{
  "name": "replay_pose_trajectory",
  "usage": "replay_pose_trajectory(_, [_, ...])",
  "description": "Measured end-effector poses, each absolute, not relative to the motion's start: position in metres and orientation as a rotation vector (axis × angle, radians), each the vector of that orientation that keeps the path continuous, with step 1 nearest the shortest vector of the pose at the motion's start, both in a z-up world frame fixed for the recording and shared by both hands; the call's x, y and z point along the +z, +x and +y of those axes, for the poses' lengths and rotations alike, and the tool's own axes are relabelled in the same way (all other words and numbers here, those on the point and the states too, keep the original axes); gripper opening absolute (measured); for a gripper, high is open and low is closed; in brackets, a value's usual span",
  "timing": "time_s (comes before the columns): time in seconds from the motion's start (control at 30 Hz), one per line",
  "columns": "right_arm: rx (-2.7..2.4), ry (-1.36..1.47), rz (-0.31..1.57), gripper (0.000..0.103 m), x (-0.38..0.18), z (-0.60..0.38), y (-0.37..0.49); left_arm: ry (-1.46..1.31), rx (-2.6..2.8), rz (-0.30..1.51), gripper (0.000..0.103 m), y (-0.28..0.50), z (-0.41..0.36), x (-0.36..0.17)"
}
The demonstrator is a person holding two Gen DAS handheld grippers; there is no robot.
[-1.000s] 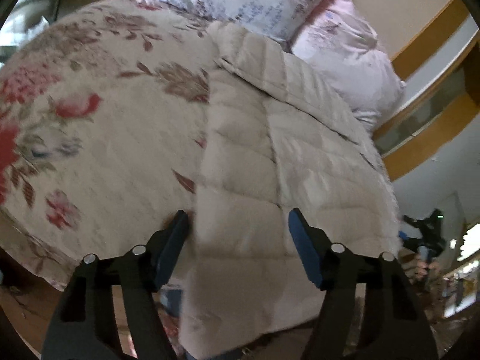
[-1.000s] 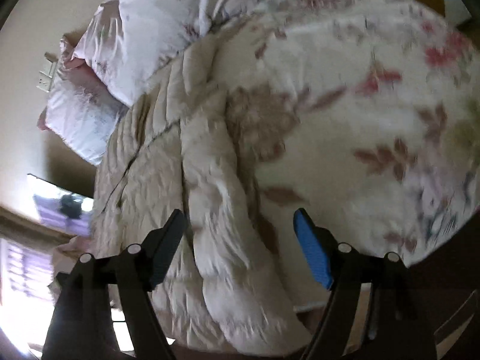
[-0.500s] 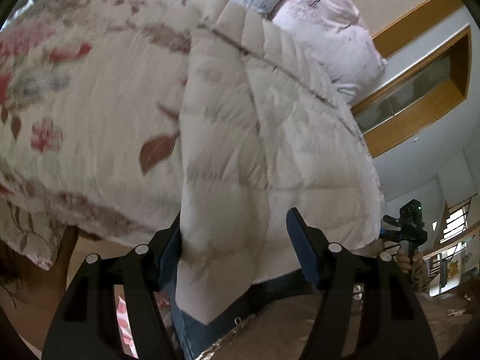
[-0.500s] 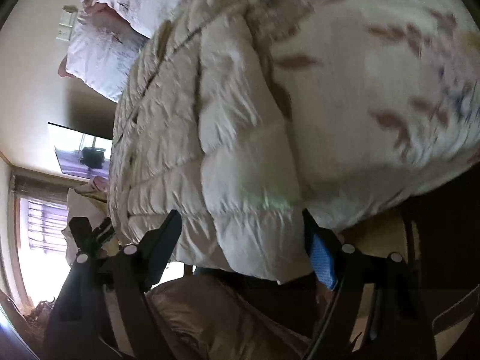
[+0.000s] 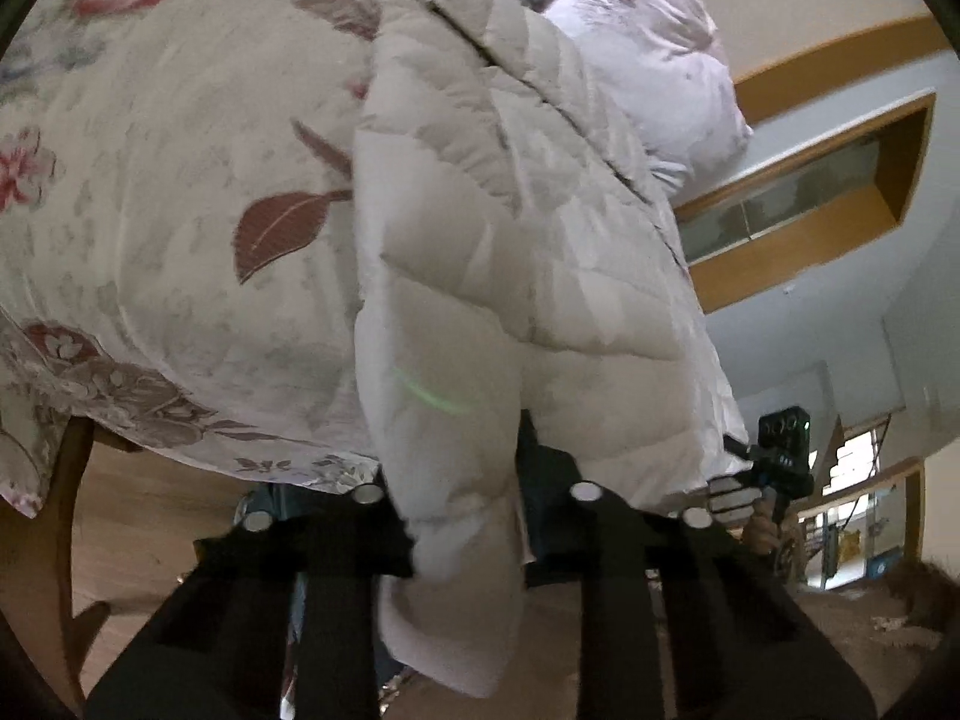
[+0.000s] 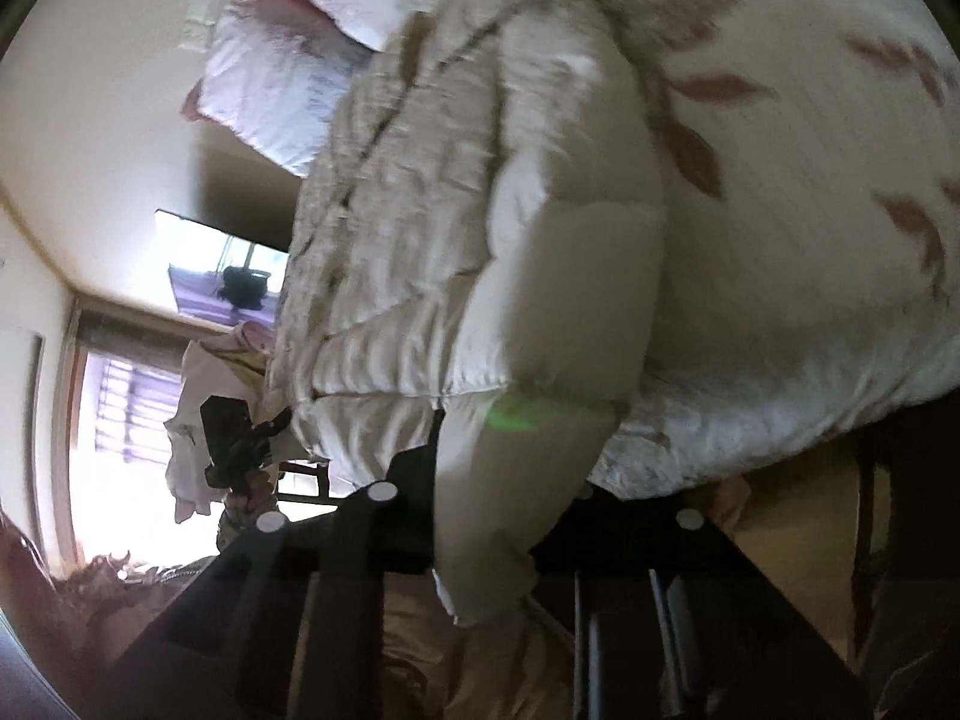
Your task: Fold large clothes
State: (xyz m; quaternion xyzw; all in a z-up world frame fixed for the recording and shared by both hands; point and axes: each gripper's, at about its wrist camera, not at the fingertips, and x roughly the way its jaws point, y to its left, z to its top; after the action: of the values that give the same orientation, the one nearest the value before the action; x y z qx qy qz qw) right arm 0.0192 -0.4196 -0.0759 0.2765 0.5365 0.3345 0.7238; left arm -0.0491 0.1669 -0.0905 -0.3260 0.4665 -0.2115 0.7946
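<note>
1. Your left claw [image 5: 462, 516] pinches the hem corner of the padded jacket [image 5: 516, 228], which lies lengthwise on the bed [image 5: 150, 180], with its bottom edge hanging off the bed's foot. The right claw [image 6: 480, 522] is likewise closed on the jacket's [image 6: 480, 240] other hem corner.
2. Each grip sits on a thick, puffy roll of slippery shell. I judge that a quick lift could let the padding squeeze out of the jaws, dropping one corner off the foot of the bed.
3. If you raise one claw ahead of the other, the hem will likely skew and the fold land crooked across the bed.
4. The floral bed cover [image 5: 180, 312] lies directly under the hem. A claw that bit too deep may drag it up along with the jacket; I cannot tell whether either has caught it.
5. The left wrist view shows the collar end near the pillows [image 5: 648, 42] at the bed's head, plus the right claw's housing [image 5: 780, 450] beyond the hem.
6. The right wrist view alone shows the bright window [image 6: 120, 420] and wrinkled front panels; it is blurred.
</note>
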Motion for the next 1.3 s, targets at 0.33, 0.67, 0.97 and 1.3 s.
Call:
replay_pose_trajectory(0.33, [0.698, 0.418, 0.834, 0.015, 0.002, -0.398, 0.018, -0.587, -0.426, 0.851, 0.014, -0.04, 0.166, -0.032])
replay_pose_trajectory(0.67, [0.437, 0.248, 0.544, 0.015, 0.058, -0.379, 0.041, -0.615, -0.308, 0.704, 0.013, 0.002, 0.185, 0.009])
replay_pose_trajectory(0.97, [0.334, 0.216, 0.45, 0.015, 0.085, -0.36, 0.098, -0.583, -0.242, 0.611, 0.013, 0.068, 0.188, 0.045])
replay_pose_trajectory(1.3, [0.281, 0.166, 0.344, 0.015, 0.118, -0.332, 0.162, -0.535, -0.186, 0.594, 0.013, 0.157, 0.19, 0.079])
